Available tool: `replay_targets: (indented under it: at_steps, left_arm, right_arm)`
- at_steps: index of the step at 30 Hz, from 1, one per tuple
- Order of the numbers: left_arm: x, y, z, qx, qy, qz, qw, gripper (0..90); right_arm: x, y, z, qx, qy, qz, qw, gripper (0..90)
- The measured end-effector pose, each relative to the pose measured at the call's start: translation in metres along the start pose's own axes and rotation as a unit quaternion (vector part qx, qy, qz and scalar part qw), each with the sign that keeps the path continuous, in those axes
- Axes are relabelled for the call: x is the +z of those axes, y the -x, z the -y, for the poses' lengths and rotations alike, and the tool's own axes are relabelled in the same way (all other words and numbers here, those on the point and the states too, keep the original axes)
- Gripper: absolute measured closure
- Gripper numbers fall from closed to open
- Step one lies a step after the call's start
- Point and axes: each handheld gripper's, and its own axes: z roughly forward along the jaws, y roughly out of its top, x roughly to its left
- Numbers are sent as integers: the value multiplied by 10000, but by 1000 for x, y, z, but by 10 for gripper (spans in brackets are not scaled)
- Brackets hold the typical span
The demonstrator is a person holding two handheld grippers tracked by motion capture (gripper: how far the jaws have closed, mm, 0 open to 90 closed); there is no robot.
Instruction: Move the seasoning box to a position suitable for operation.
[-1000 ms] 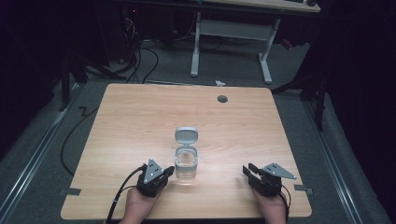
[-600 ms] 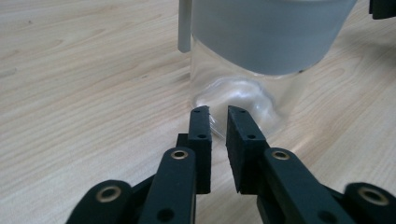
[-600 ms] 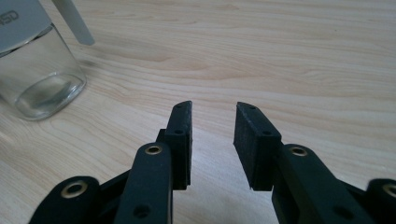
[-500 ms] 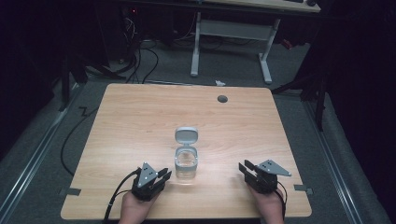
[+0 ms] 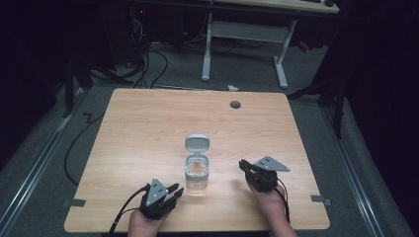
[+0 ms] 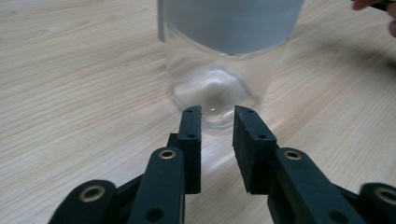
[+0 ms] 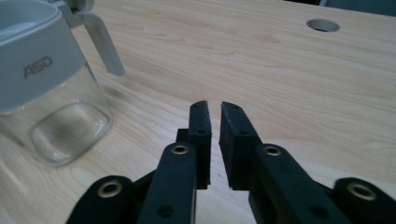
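Both tools drawn back from the open jar

Nearest the desk's [image 5: 123, 148] front edge, the left tool [image 5: 170, 193] has slid back toward the person over the last second and now sits just beside the jar's base, jaws a narrow gap apart and holding nothing. The right tool [image 5: 245, 167] has eased slightly inward, well clear of the jar on its other side, jaws almost together and empty. Between them, the clear glass jar [image 5: 197, 170] with a grey collar stands upright near the front middle of the desk, its flip lid [image 5: 197, 143] raised behind it. Farther back lies the cable hole [image 5: 235, 104]. The retreat suggests the lid-opening is done, or a fresh approach is being lined up.
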Motion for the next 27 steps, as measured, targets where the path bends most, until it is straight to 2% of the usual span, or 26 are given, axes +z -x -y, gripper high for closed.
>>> replay_targets:
  at_steps: [3, 6, 10, 12, 15, 18, 27]
  left_arm:
    - [1, 4, 2, 47, -48, 78, 9999, 850]
    - [3, 12, 5, 115, -120, 200, 9997, 900]
    - [12, 22, 8, 50, -195, 390, 9990, 900]
    - [16, 25, 10, 95, -241, 444, 9987, 900]
    - [20, 26, 11, 107, -246, 465, 9986, 900]
    - [28, 25, 11, 25, -250, 447, 9987, 900]
    - [28, 24, 10, -25, -237, 456, 9987, 900]
  right_arm:
    - [5, -1, -5, 14, 22, -36, 10000, 867]
    - [12, -2, -12, 37, 65, -84, 9999, 891]
    - [25, -6, -27, 66, 97, -164, 9998, 900]
    - [30, -8, -32, 39, 107, -190, 9998, 900]
    - [36, -11, -38, 11, 120, -223, 9997, 900]
    - [47, -19, -49, -60, 116, -288, 9995, 900]
    - [61, -30, -66, -157, 152, -398, 9990, 900]
